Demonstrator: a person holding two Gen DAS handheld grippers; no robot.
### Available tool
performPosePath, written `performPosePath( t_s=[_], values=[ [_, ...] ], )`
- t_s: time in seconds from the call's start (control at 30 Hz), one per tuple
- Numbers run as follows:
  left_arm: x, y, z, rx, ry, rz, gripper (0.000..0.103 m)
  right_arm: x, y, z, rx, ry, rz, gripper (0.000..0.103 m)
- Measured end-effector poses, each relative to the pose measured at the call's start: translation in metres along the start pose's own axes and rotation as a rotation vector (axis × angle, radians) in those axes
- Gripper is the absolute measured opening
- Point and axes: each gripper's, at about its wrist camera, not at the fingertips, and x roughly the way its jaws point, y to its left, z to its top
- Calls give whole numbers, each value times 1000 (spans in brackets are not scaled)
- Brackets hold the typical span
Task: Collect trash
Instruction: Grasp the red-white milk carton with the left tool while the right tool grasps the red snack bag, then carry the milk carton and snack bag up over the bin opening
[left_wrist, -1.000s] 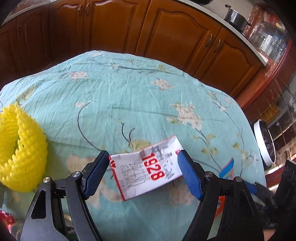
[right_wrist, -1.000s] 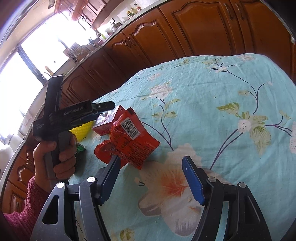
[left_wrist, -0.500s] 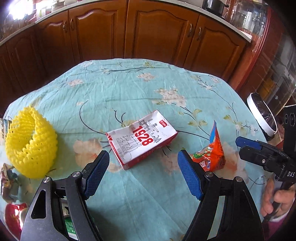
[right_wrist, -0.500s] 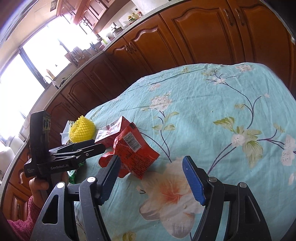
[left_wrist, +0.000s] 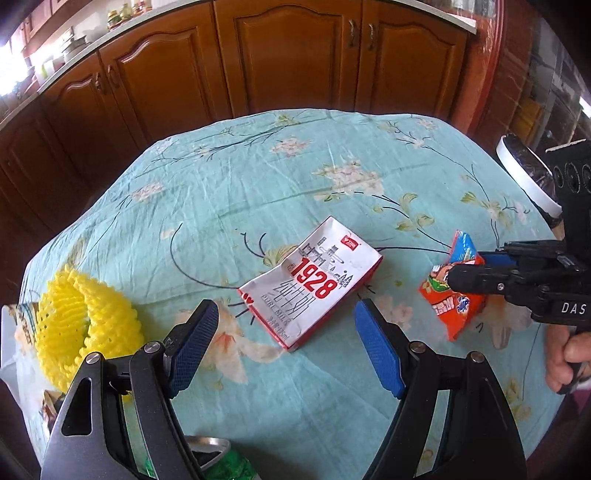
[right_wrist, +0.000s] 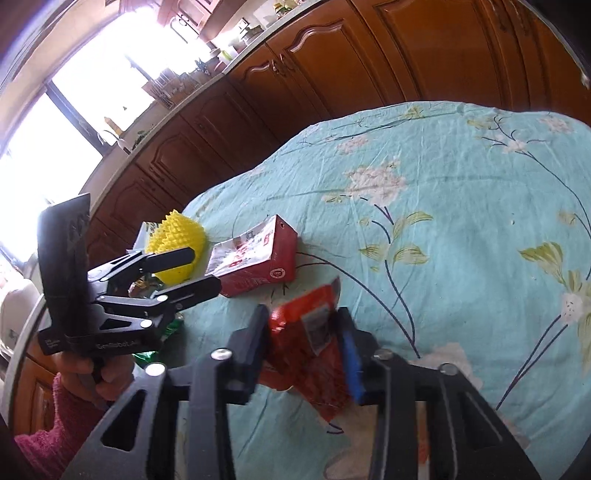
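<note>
A round table (left_wrist: 258, 192) covered with a wrinkled turquoise cloth printed with pale blossoms, green leaves and dark curving stems fills the foreground. Behind the table runs a long row of glossy reddish-brown wooden cabinets (left_wrist: 288, 55) with arched raised-panel doors and small metal handles. A pale countertop (right_wrist: 177, 99) runs along the top of the cabinets, crowded with small jars and bottles too blurred to identify. Above the countertop, a large window (right_wrist: 74, 92) with dark frames lets in bright white daylight, washing out that end of the room.
</note>
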Motion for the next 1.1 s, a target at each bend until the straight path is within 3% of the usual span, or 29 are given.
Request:
performPosePath(
  t_s=[0.1,0.3,0.33,0.37,0.43,0.47,0.53,0.73,1.1],
  values=[
    [10,-6,9,68,15,9,78,-12,1,-1,-24,-12,-22,18],
    [30,-20,17,167,72,22,78,-42,-17,-6,27,-55,-13,16],
    [31,-23,16,181,75,40,72,-47,-20,-7,34,-62,-17,16],
    [32,-27,16,196,74,57,60,-51,-22,-9,37,-68,-25,16],
    [29,-34,15,209,65,66,52,-60,-28,-12,45,-83,-36,16],
    [26,-37,15,203,63,51,45,-64,-31,-13,51,-91,-41,16],
    [20,-44,15,193,55,28,44,-72,-35,-16,62,-108,-50,16],
    [4,-76,12,125,17,-59,43,-97,-44,-28,72,-159,-91,16],
    [-25,-148,6,-90,-96,-242,42,-155,-84,-58,153,-268,-168,16]
  ],
)
